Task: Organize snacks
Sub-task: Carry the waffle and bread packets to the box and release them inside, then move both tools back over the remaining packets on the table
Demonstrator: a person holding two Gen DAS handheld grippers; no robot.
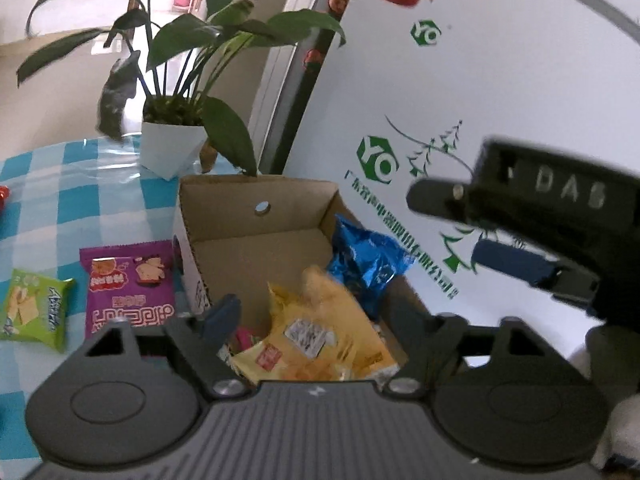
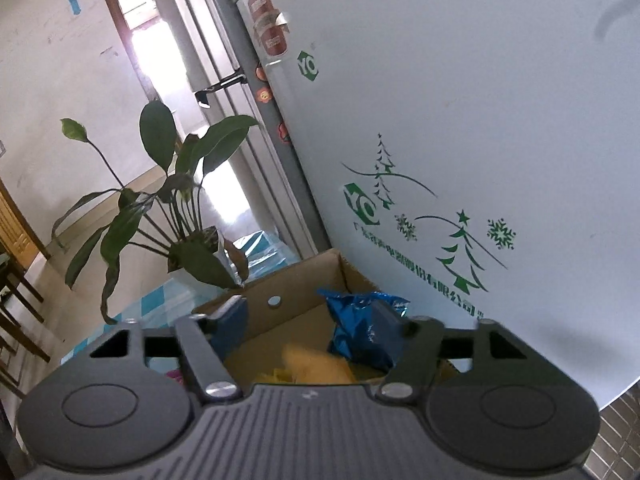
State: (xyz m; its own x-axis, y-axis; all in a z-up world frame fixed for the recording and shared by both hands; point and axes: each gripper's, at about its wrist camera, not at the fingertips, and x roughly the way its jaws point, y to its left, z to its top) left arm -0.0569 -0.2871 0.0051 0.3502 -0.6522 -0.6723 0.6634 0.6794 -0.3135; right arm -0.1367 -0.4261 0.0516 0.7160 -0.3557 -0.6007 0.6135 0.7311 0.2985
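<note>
Both grippers over the cardboard box (image 1: 256,240) at the bench (image 1: 40,216) edge, next to the white fridge side. Left gripper (image 1: 308,316) fingers wide, nothing between the pads; yellow snack bag (image 1: 320,332) lies loose in the box right under them. Right gripper (image 2: 316,320) fingers also wide and empty, hovering above the blue foil bag (image 2: 360,332), which leans against the box's far-right wall; in the right wrist view one finger looks close to the foil, contact hard to call. A pink packet peeks out under the yellow bag, mostly hidden.

Not yet boxed: purple packet (image 1: 128,284) just beside the box's left wall, green packet (image 1: 34,308) further left, both flat on the checked cloth. A potted plant (image 1: 172,120) stands behind the box.

Handling guess: all are light, soft, crinkly pillow packs, foil likely slippery, contents crushable. Best to pinch a sealed end seam or a flat edge, light squeeze, not the puffed middle. Purple packet looks like the next pick for the left.
</note>
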